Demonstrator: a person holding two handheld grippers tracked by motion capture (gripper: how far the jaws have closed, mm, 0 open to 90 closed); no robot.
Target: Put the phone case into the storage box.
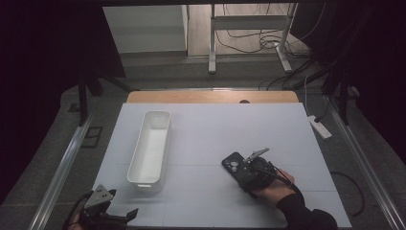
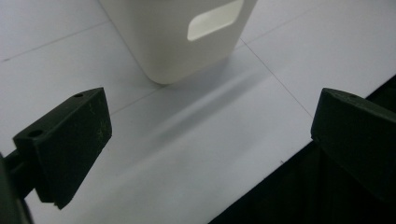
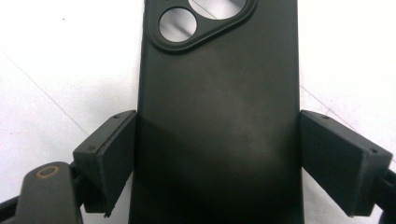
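A black phone case lies camera cutout up on the white table cover, right of centre. My right gripper is over its near end. In the right gripper view the case lies between the two jaws, and each jaw presses flat against one long edge, so the right gripper is shut on it. My left gripper hangs at the table's front left corner, open and holding nothing. Its view looks past the spread jaws of the left gripper at the near end of a white bin.
The long white bin stands empty, left of centre, lengthwise front to back, with a handle slot in its near wall. The white cover ends at a wooden strip at the back. A power strip lies on the floor to the right.
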